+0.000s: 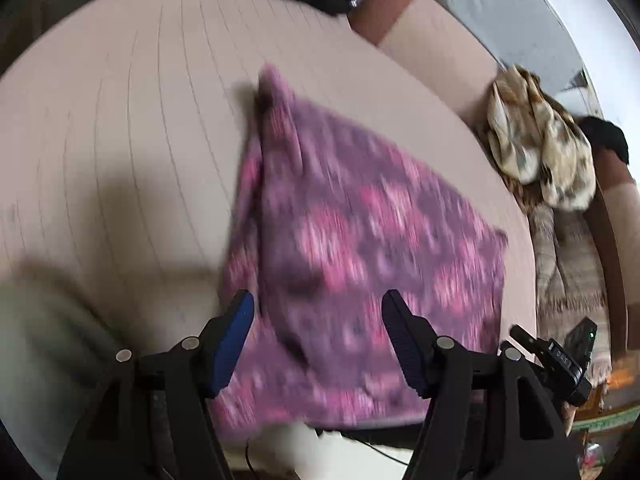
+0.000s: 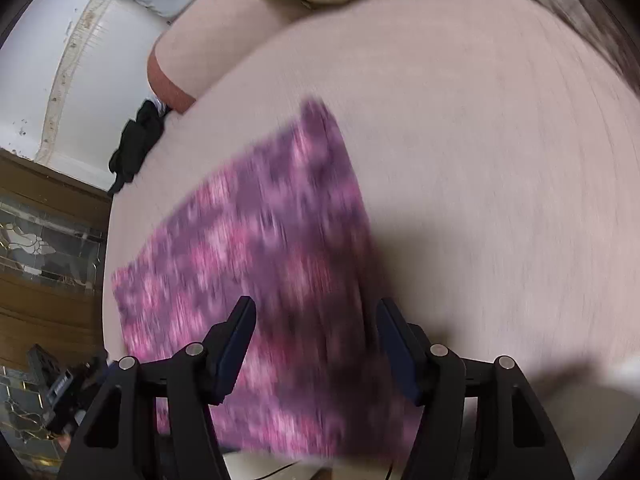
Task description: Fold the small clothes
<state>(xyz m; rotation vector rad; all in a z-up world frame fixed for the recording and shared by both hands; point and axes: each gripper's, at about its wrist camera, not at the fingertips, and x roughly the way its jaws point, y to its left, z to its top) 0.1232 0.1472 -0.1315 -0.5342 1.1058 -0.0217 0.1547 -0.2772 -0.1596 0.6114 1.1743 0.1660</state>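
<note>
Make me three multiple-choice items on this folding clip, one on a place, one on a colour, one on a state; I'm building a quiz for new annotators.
1. Where does the patterned cloth lie?
A. On the pale bed surface
B. On the wooden cabinet
C. Hanging from a gripper

2. What colours does the cloth show?
A. Green and white
B. Purple and pink
C. Plain black

3. How do the left gripper and right gripper stand?
A. Both shut on the cloth
B. Left shut, right open
C. Both open, holding nothing

Answers:
1 A, since the cloth is spread over the pale surface in both views.
2 B, since its blurred pattern is purple with pink blotches.
3 C, since each pair of fingers is spread wide with no cloth pinched between them.
</note>
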